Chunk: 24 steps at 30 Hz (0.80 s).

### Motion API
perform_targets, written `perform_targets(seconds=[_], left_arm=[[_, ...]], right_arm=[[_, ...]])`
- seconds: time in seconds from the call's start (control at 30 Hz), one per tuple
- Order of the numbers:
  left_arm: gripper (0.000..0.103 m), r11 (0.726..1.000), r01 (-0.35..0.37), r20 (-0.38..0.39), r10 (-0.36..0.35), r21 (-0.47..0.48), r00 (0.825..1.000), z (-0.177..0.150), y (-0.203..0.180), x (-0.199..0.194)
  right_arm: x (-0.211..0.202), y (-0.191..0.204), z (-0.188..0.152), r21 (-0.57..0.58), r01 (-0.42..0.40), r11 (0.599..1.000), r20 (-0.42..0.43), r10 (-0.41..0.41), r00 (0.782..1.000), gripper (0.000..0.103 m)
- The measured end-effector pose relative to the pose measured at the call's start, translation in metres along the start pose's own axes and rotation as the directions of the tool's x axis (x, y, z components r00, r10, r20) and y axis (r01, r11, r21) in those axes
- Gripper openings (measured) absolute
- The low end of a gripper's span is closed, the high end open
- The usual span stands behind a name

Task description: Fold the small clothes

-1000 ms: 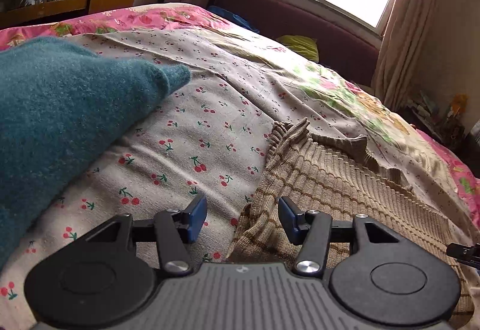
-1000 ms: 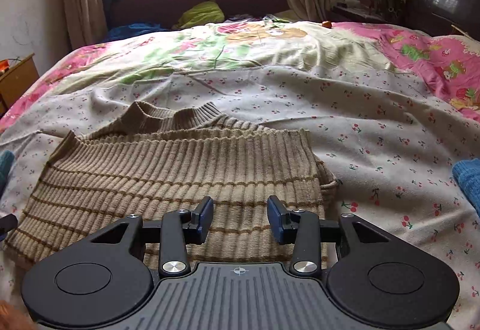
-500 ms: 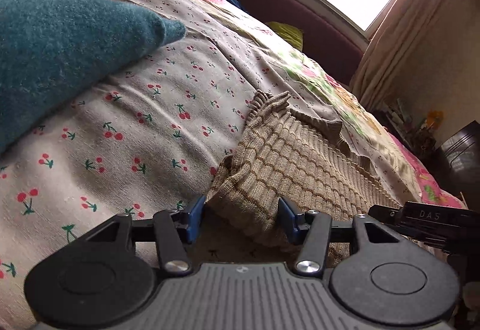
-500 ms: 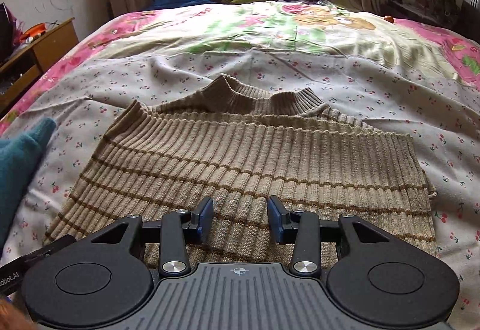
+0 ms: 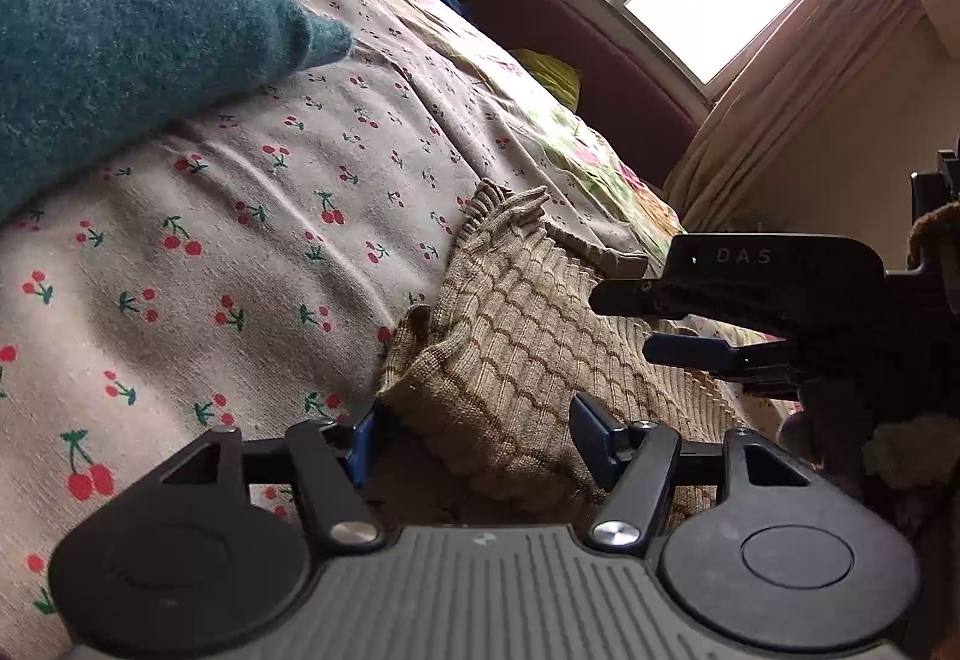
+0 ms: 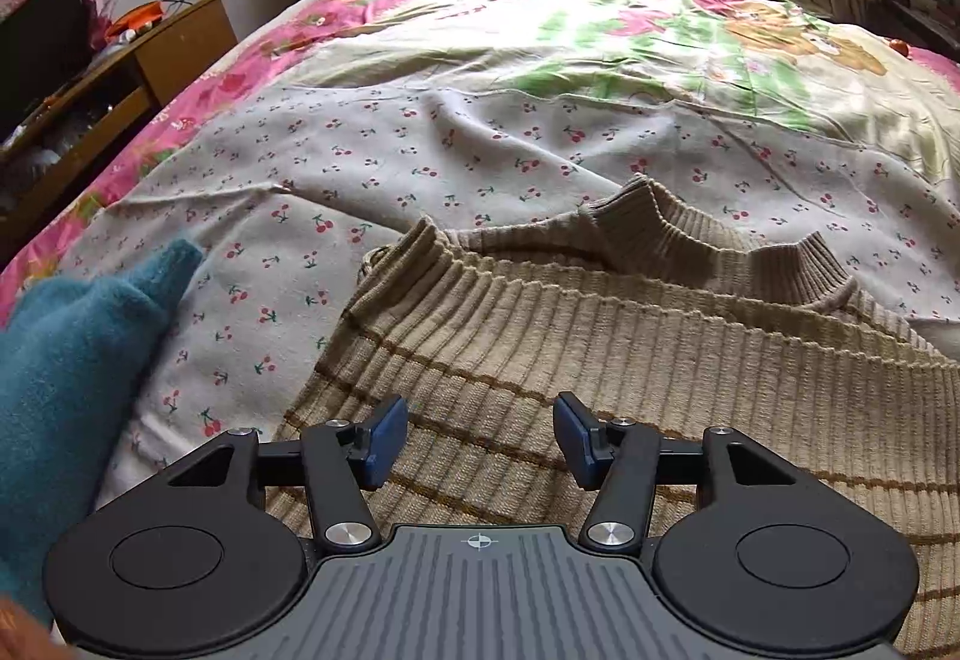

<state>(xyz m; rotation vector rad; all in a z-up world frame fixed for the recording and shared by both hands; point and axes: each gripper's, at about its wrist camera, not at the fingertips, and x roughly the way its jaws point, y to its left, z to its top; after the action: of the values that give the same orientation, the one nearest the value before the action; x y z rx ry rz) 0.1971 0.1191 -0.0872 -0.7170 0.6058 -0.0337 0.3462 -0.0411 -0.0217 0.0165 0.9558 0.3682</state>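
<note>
On the bed, a beige ribbed sweater (image 6: 630,360) with thin brown stripes lies spread over a cherry-print sheet (image 6: 360,168); collar toward the window end, body flat, left edge bunched.

Left gripper (image 5: 474,438): low at the sweater's left corner. Jaws wide apart. The lifted corner fold sits between the blue fingertips (image 5: 362,441), the left one touching or just beside the knit; not clamped.

Right gripper (image 6: 477,441): over the sweater's lower body, jaws wide apart, holding nothing. Striped knit shows between the fingers; whether the tips touch it, cannot tell. From the left wrist view this gripper (image 5: 690,351) comes in from the right, above the sweater.

Teal fuzzy garment (image 5: 120,30) lies on the sheet to the left of the sweater, apart from it. Floral quilt (image 6: 600,30) covers the far half of the bed. Wooden cabinet (image 6: 150,54) stands beside the bed at left.
</note>
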Motion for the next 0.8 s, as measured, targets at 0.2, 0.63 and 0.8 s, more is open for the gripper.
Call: perform_targets(seconds=[0.2,0.63,0.8], left_arm=[[0.075,0.999,0.027,0.006,-0.027,-0.024,1.0,0.003,0.003,0.003],[0.074,0.999,0.05,0.014,-0.05,-0.013,0.999,0.006,0.005,0.014],[0.074,0.999,0.039,0.016,-0.039,0.015,0.999,0.003,0.004,0.014]], right_arm=[[0.03,0.019,0.02,0.004,-0.016,1.0,-0.065,0.016,0.998,0.06],[0.09,0.067,0.033,-0.203,0.087,0.975,-0.163,-0.121,0.979,0.073],[0.092,0.066,0.033,-0.219,0.105,0.97,-0.145,-0.138,0.98,0.072]])
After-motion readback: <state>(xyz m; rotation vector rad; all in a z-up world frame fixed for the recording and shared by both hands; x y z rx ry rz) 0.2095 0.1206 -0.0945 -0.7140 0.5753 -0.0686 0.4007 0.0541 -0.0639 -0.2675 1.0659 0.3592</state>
